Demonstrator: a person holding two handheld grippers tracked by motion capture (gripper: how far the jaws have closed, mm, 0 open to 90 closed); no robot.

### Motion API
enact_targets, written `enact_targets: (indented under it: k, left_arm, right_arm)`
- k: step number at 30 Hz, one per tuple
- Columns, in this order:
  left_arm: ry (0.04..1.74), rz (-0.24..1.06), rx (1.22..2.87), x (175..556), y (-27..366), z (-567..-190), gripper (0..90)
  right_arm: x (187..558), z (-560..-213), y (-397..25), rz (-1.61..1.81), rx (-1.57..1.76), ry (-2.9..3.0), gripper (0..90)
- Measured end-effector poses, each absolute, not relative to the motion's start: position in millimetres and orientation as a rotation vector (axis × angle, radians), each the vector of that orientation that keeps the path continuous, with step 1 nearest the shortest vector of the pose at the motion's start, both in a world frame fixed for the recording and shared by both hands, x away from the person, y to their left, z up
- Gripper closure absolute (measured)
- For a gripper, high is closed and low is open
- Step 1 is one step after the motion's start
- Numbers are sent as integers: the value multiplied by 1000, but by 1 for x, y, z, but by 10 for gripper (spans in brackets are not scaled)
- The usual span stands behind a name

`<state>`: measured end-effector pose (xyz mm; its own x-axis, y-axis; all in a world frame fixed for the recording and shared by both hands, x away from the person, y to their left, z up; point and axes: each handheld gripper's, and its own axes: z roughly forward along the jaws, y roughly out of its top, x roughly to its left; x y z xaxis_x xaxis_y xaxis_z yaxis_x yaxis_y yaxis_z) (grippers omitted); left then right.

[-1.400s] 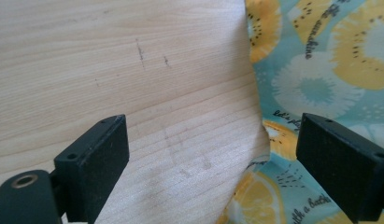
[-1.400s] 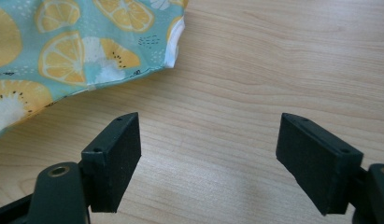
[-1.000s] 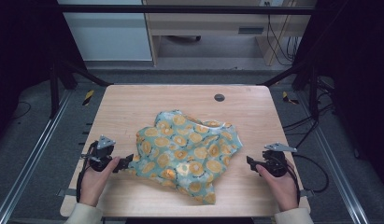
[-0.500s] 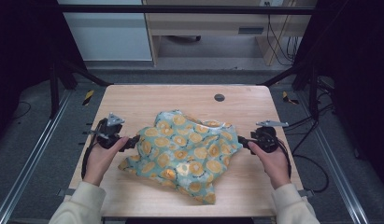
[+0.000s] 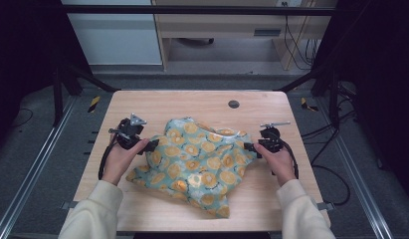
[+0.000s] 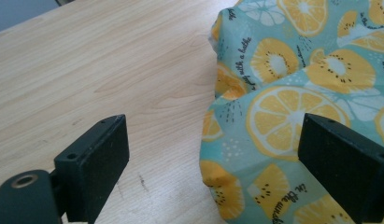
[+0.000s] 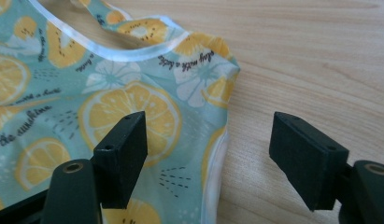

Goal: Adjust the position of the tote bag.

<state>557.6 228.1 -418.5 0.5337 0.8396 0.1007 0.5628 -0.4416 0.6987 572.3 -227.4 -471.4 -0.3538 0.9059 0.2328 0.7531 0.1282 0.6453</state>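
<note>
A crumpled teal garment (image 5: pixel 199 162) printed with orange and lemon slices lies in the middle of the wooden table (image 5: pixel 192 102). My left gripper (image 5: pixel 151 146) is at its left edge, open, with one jaw over the cloth (image 6: pixel 283 93) and the other over bare wood. My right gripper (image 5: pixel 248 146) is at the garment's right edge, also open, straddling a white-trimmed hem (image 7: pixel 213 154). Nothing is clamped in either gripper (image 6: pixel 213 154) (image 7: pixel 208 149).
A small dark round hole cover (image 5: pixel 234 104) sits near the table's far edge. Bare wood lies around the garment on all sides. Metal frame rails (image 5: pixel 38 164) run along both sides of the table, and cables trail at the right.
Both hands moved forward and inward from the table's front corners. Each gripper now stands at an edge of the garment, jaws open across the cloth.
</note>
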Motion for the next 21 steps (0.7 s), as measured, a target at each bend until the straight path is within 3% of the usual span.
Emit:
enact_targets:
  k: [4, 6, 13, 20, 21]
  left_arm:
    - [1135, 587, 2154, 557, 229, -420, 90]
    - [1136, 582, 2159, 557, 229, -421, 90]
    - [1136, 576, 2154, 557, 229, -422, 90]
    - [1122, 570, 2163, 558, 224, -421, 92]
    - [1122, 570, 2163, 558, 224, -421, 93]
  right_arm:
    - [576, -478, -227, 1048, 1638, 2231, 290]
    - [578, -480, -227, 1085, 1642, 2251, 385]
    - [578, -483, -221, 1100, 1627, 2312, 541]
    - [573, -478, -213, 1101, 1504, 2363, 885]
    - [573, -477, -213, 1101, 1490, 2361, 897]
